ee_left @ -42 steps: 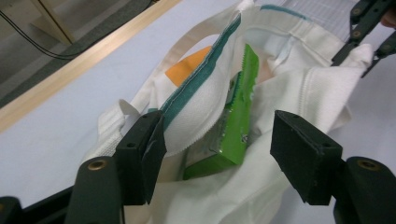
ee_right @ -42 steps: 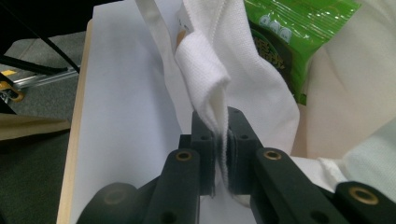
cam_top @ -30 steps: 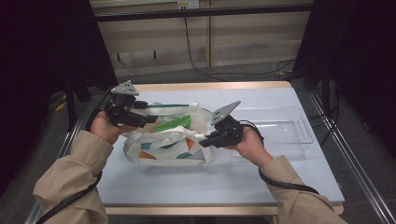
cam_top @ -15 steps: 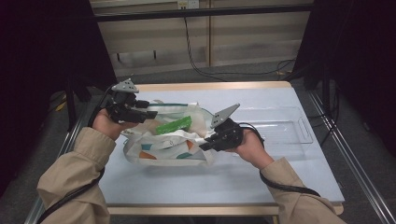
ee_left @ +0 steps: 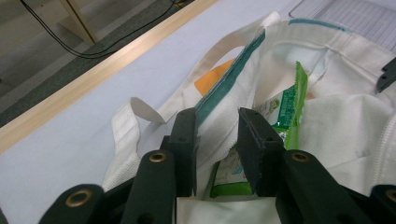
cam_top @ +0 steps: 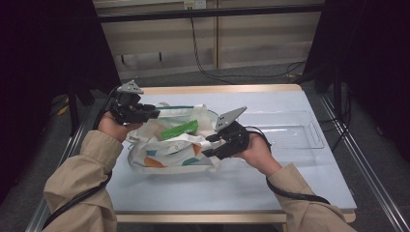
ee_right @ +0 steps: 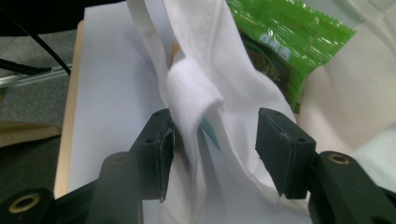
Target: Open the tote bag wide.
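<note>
Bags: one white tote bag (cam_top: 169, 150) with teal trim plus orange and teal patches, lying mid-table on the left half, mouth open upward.
Packets: one green snack packet (cam_top: 180, 129) sticking out of the bag mouth; also seen past the jaws in both gripper views (ee_left: 292, 105) (ee_right: 289, 42).
Trays: one clear plastic tray (cam_top: 290, 133) on the right half of the table (cam_top: 251, 183), just beside the bag.
Grippers: two, one per hand.
Left gripper (cam_top: 147, 112): at the bag's far-left rim; jaws have just been closing, teal-edged rim cloth (ee_left: 219, 116) between them; left pad touches the cloth, full pinch not clear.
Right gripper (cam_top: 212, 145): at the bag's near-right edge; jaws have just been opening, now spread, white cloth fold and strap (ee_right: 196, 98) loose between them, brushing the left pad, clear of the right pad.
Change vs earlier frame: right-side rim no longer pinched, cloth slack there; left rim pulled a bit taut; bag, packet, tray in the same spots; both hands barely shifted.
</note>
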